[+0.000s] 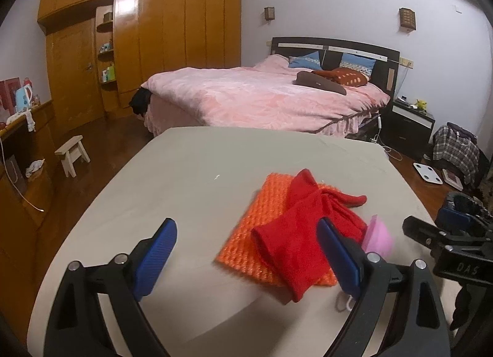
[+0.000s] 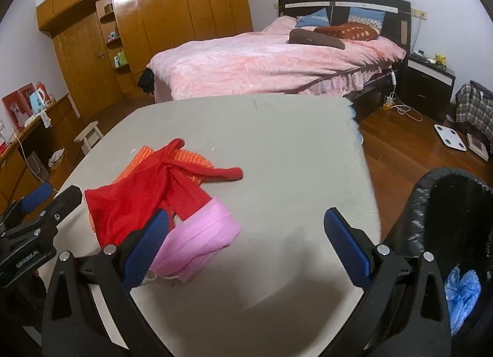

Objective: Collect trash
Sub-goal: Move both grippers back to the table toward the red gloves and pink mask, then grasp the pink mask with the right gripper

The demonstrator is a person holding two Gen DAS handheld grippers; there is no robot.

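Claws both spread wide, gripping nothing: left claw [image 1: 246, 252] over the red cloth [image 1: 295, 233], right claw [image 2: 246, 240] above bare surface [image 2: 277, 147]. Pink mask [image 2: 197, 243] by the red cloth on an orange mat [image 1: 252, 233]. Black bin [image 2: 446, 203] off the surface's right edge, blue trash [image 2: 462, 292] inside.

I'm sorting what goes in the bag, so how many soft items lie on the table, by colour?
Orange knit piece: 1
Red cloth: 1
Pink item: 1
Total: 3 on the table. A blue item already lies in the black bag.
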